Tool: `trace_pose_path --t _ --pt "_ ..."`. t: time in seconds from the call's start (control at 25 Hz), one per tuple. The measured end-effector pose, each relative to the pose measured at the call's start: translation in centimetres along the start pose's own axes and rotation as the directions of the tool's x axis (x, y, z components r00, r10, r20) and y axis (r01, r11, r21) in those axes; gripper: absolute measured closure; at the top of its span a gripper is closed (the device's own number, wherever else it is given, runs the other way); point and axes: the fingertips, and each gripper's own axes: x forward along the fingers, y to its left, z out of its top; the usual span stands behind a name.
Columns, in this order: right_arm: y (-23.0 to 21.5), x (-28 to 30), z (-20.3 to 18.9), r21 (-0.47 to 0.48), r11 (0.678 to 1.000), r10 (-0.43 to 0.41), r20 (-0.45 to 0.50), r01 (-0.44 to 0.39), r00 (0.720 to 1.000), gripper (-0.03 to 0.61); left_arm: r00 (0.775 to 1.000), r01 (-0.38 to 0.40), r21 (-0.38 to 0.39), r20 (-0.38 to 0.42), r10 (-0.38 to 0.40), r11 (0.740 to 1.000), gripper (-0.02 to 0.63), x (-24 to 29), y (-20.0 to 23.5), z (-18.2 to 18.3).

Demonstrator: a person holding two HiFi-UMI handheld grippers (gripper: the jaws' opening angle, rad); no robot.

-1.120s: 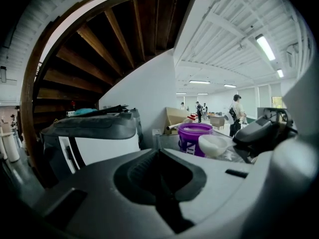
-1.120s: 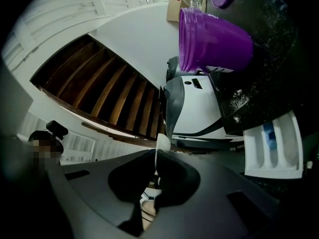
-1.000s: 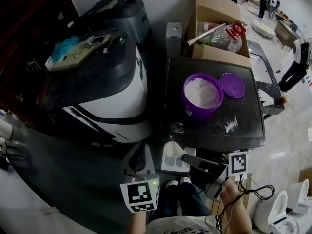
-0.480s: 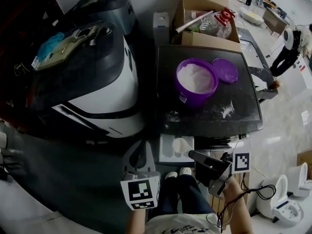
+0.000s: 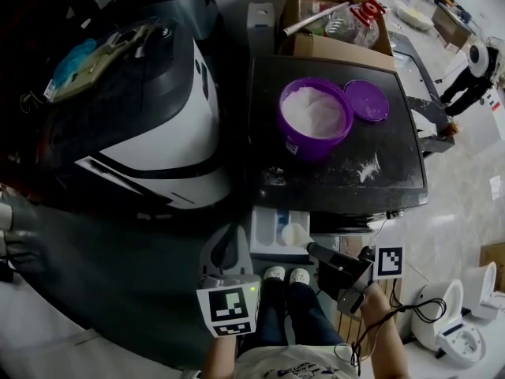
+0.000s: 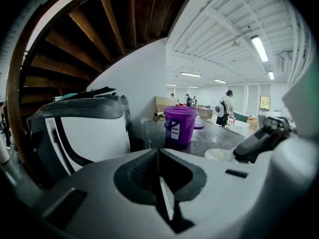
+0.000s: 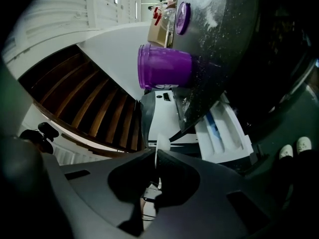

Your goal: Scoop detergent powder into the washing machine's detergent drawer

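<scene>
The washing machine [image 5: 394, 172] carries the purple powder tub [image 5: 314, 117] on its top, well behind the pulled-out detergent drawer [image 5: 271, 229]. Just right of the drawer, the right gripper [image 5: 319, 253] is clenched on the handle of the white scoop [image 5: 295, 234]. The scoop's bowl hangs over the drawer's right side, its handle slanting away rightward. The left gripper [image 5: 228, 251], jaws closed on nothing (idle, I judge), sits just left of the drawer.
</scene>
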Motion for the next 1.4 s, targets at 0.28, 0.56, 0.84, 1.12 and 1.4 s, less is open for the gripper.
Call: trace_pose_path --t 0.28,0.56,0.84,1.12,1.4 --pt "-3.3 -1.4 0.9 -0.067 0.988 -0.138 -0.006 0.137 0.99 0.558 1.0 -0.003 0.001 -0.022 0.003 1.0 0.598 0.5 -1.8 -1.0" --pt "-5.4 -1.7 1.2 -0.17 0.953 -0.257 -0.009 0.252 0.966 0.558 0.999 -0.008 0.0 -0.033 0.008 1.0 0.598 0.6 -2.5 -1.5" --pt "-7.1 -1.5 1.3 -0.255 0.891 -0.389 0.003 0.377 0.921 0.558 0.999 -0.016 -0.01 -0.045 0.016 1.0 0.598 0.5 -2.6 -1.9" --pt "-8.2 -1.1 1.8 -0.444 0.759 -0.52 0.029 0.477 0.854 0.558 0.999 -0.019 -0.016 -0.046 0.018 1.0 0.598 0.5 -2.7 -2.0" --pt "-9.0 -1.0 2.0 -0.598 0.594 -0.628 0.073 0.538 0.775 0.558 0.998 -0.023 -0.023 -0.053 0.022 0.999 0.598 0.5 -2.6 -2.3"
